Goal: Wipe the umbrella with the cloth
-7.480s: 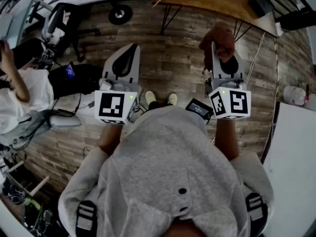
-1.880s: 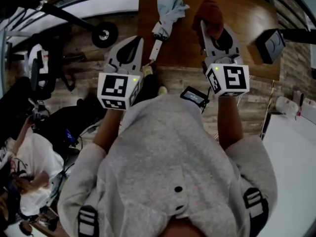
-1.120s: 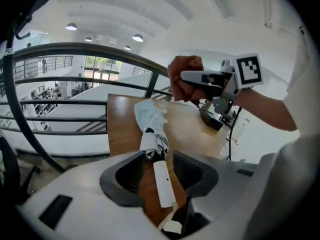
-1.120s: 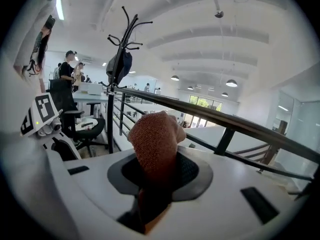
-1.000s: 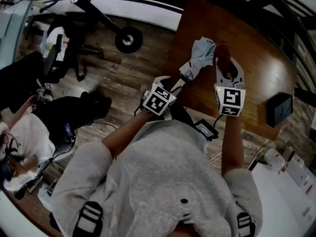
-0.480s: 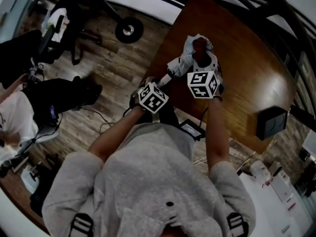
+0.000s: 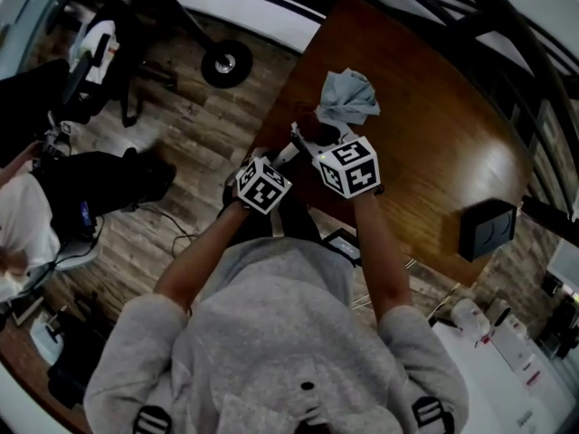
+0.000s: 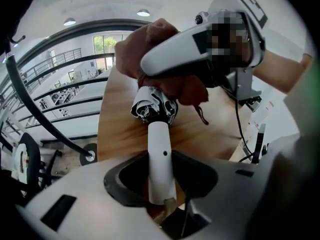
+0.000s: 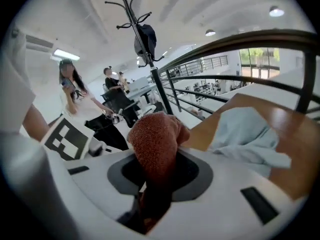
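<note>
A folded light-blue umbrella point(image 7: 348, 98) lies on the brown wooden table point(image 7: 425, 143), its white handle point(image 7: 288, 152) pointing to the near edge. My left gripper point(image 7: 279, 163) is set around that handle point(image 8: 160, 159); its jaws are closing, with dark gaps on both sides of the handle. My right gripper point(image 7: 318, 141) is shut on a red-brown cloth point(image 9: 155, 144). The cloth point(image 8: 145, 49) rests on the umbrella's gathered end point(image 8: 154, 106) just above the handle. Pale umbrella fabric point(image 9: 245, 139) lies ahead of the right gripper.
A black box point(image 7: 487, 229) stands at the table's right end. A chair base with a wheel point(image 7: 226, 61) is on the plank floor to the left, and a seated person point(image 7: 18, 233) at far left. A coat stand point(image 9: 142, 34) and railings stand behind.
The person came up to the table. The left gripper dropped onto the umbrella's handle. The right gripper swung down and towards me with the cloth, from the fabric end to beside the handle.
</note>
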### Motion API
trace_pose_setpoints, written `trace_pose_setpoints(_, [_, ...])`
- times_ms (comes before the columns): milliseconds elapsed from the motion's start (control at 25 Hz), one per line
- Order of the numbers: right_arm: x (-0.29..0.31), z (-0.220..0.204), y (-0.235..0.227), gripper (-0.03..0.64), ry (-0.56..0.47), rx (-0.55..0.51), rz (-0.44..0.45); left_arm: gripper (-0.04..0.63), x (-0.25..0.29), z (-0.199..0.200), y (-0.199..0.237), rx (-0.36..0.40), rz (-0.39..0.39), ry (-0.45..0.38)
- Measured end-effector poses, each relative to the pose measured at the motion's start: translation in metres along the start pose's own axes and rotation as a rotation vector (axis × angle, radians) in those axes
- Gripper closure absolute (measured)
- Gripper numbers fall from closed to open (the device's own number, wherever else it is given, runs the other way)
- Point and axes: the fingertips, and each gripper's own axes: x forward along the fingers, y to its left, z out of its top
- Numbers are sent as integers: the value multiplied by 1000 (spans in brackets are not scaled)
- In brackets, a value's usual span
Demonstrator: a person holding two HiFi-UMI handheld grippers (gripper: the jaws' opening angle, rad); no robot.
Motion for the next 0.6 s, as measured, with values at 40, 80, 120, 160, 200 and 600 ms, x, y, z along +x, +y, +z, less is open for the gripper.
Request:
trace_pose_setpoints(40, [3, 1, 10, 508, -8, 21, 47, 439, 1, 1, 0, -4, 0, -4])
trace_pose_setpoints(80, [5, 4, 15, 508, -19, 42, 81, 439, 2, 2, 0, -5, 0, -8])
trace_pose_setpoints(120, [6, 8, 17, 508, -37, 85, 112, 439, 3, 3, 1, -4, 2, -11])
trace_pose_setpoints(160, [8, 14, 14, 508, -65, 157, 142, 439, 4, 4, 3, -2, 6, -15])
trace_pose_setpoints(200, [11, 22, 9, 508, -95, 243, 163, 439, 5, 4, 5, 0, 14, -18])
trace_pose_setpoints(600, [6, 48, -119, 505, 130, -105, -423, 439, 5, 4, 7, -2, 19, -26])
